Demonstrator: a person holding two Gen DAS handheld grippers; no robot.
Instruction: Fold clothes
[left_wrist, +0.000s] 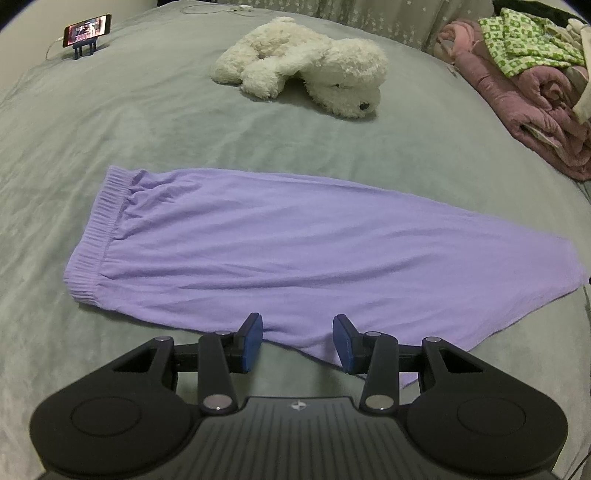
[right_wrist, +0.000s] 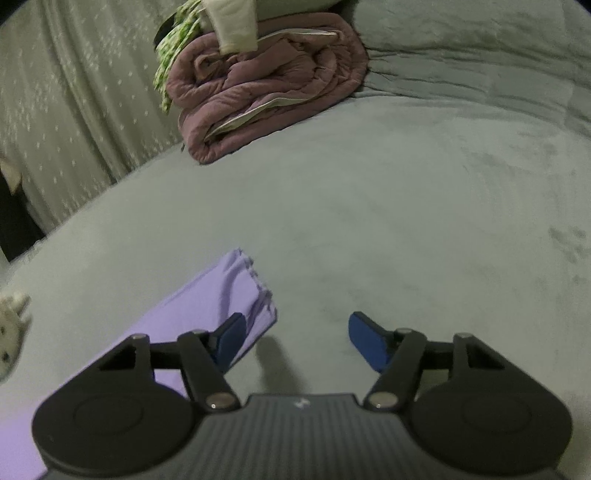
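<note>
Lilac knit trousers, folded lengthwise, lie flat mid-frame on grey-green bedspread | left gripper part-open over near edge, gripping nothing | right gripper wide, empty beside hem | cross-folds remain

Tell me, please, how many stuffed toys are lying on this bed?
1: the fluffy white plush dog lies on the grey-green bedspread, beyond the lilac trousers. Others may be hidden behind the clothes pile.
</note>
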